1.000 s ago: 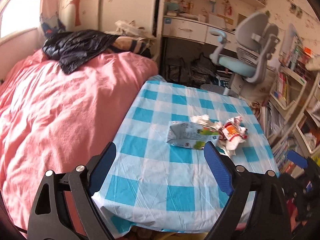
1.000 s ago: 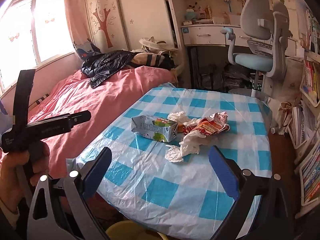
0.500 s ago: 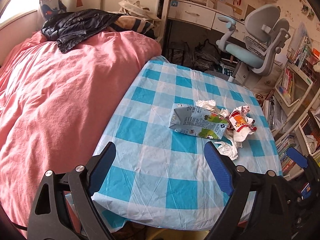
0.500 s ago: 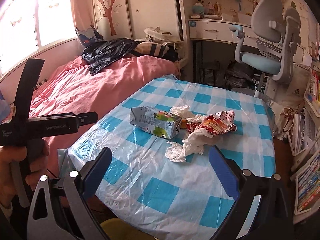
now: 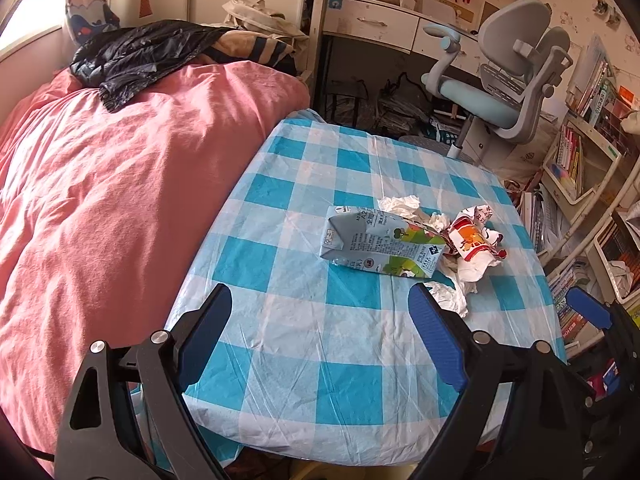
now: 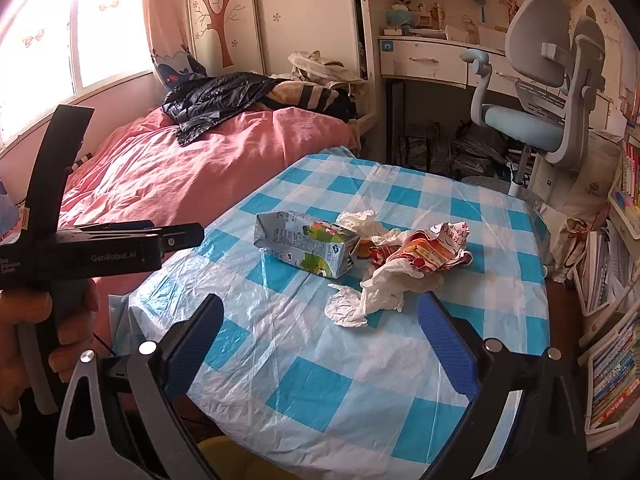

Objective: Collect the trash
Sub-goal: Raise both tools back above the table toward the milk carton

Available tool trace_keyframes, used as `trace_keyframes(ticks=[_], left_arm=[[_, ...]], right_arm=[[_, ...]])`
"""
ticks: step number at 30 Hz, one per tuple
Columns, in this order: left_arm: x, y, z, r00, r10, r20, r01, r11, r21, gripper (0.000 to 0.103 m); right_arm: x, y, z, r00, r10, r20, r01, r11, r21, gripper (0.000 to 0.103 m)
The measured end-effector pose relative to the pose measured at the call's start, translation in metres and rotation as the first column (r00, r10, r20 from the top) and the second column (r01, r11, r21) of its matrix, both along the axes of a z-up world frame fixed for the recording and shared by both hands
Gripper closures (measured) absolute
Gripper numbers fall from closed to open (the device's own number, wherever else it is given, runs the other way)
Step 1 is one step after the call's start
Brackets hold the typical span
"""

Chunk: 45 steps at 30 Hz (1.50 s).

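Note:
A flattened milk carton [image 5: 380, 246] lies on its side on the blue-checked tablecloth [image 5: 312, 352]; it also shows in the right wrist view [image 6: 306, 248]. Right of it lie a crumpled red and white wrapper [image 5: 476, 238] [image 6: 424, 246] and crumpled white tissues [image 5: 452, 296] [image 6: 368, 298]. My left gripper [image 5: 320, 332] is open and empty, above the table's near part, short of the carton. My right gripper [image 6: 320, 340] is open and empty, just short of the tissues. The left gripper's body [image 6: 100, 252] shows at the left of the right wrist view.
A bed with a pink cover [image 5: 100, 200] borders the table's left side, with a black jacket [image 5: 136, 56] on it. A grey and blue desk chair [image 5: 500, 88] and a desk [image 5: 372, 20] stand beyond the table. Bookshelves [image 5: 592, 208] stand on the right.
Both grippers have moved forward and tilted down toward the table; the carton and wrapper appear nearer and lower in the views. Both stay open and empty.

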<state>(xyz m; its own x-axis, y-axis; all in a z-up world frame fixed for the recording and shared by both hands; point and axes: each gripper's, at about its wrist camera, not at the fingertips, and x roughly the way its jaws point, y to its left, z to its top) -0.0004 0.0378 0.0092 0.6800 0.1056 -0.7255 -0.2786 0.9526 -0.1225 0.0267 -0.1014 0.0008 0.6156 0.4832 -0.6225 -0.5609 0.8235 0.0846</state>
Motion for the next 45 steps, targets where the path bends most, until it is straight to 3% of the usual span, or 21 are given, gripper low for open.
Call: trace_keyframes(ticks=[45], left_arm=[[-0.008, 0.000, -0.004, 0.999, 0.003, -0.036, -0.003, 1.000, 0.004, 0.016]], right_arm=[[-0.009, 0.003, -0.006, 1.000, 0.018, 0.012, -0.018, 0.999, -0.046, 0.009]])
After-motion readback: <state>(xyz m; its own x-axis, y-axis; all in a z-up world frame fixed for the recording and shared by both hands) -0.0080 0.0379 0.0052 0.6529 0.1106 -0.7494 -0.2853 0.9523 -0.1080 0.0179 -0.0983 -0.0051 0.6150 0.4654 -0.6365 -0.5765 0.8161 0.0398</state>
